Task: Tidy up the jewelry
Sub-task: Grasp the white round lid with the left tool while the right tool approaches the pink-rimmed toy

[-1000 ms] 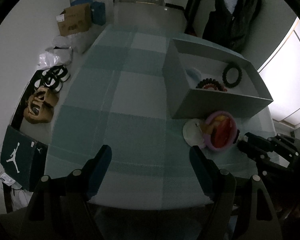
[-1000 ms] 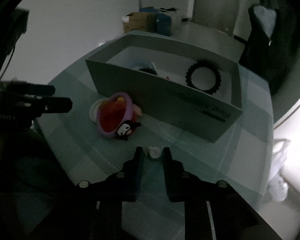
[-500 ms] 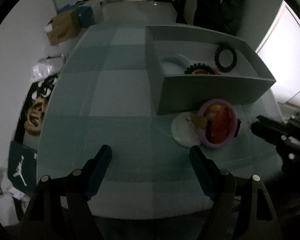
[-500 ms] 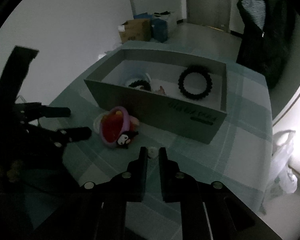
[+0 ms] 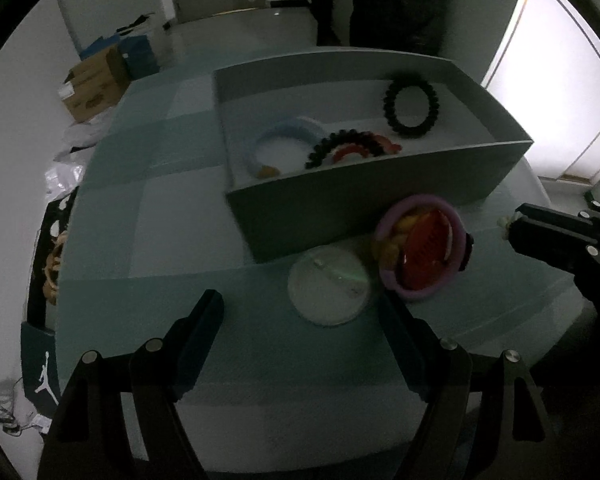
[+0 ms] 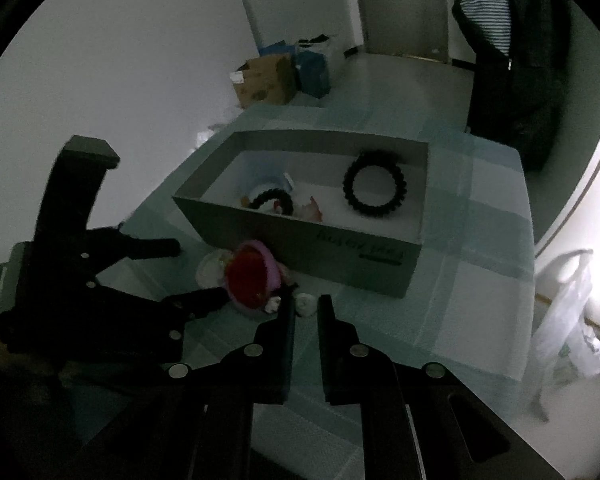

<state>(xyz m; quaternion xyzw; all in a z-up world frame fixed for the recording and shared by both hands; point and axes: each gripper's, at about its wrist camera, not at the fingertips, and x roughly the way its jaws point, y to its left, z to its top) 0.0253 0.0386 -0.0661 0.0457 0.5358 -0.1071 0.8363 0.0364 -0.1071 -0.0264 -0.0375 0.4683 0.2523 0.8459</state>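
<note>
A grey box (image 5: 380,200) (image 6: 300,240) stands on the checked tablecloth and holds a black bead bracelet (image 5: 411,109) (image 6: 375,192), a blue ring (image 5: 288,142) and a dark beaded piece (image 5: 348,146). In front of it lie a purple ring with a red clip (image 5: 422,252) (image 6: 252,276) and a white round disc (image 5: 329,286). My right gripper (image 6: 306,308) is shut on a small white piece (image 6: 306,305), held above the table near the box front. My left gripper (image 5: 300,312) is open and empty, just short of the disc.
The table edge runs close under both grippers. Cardboard boxes (image 5: 96,84) and bags sit on the floor at the far left. A dark jacket (image 6: 512,60) hangs behind the table. A white plastic bag (image 6: 568,312) hangs at the right.
My right gripper has lifted with the white piece pinched in it and pulled back. My left gripper has moved forward and right toward the disc and box.
</note>
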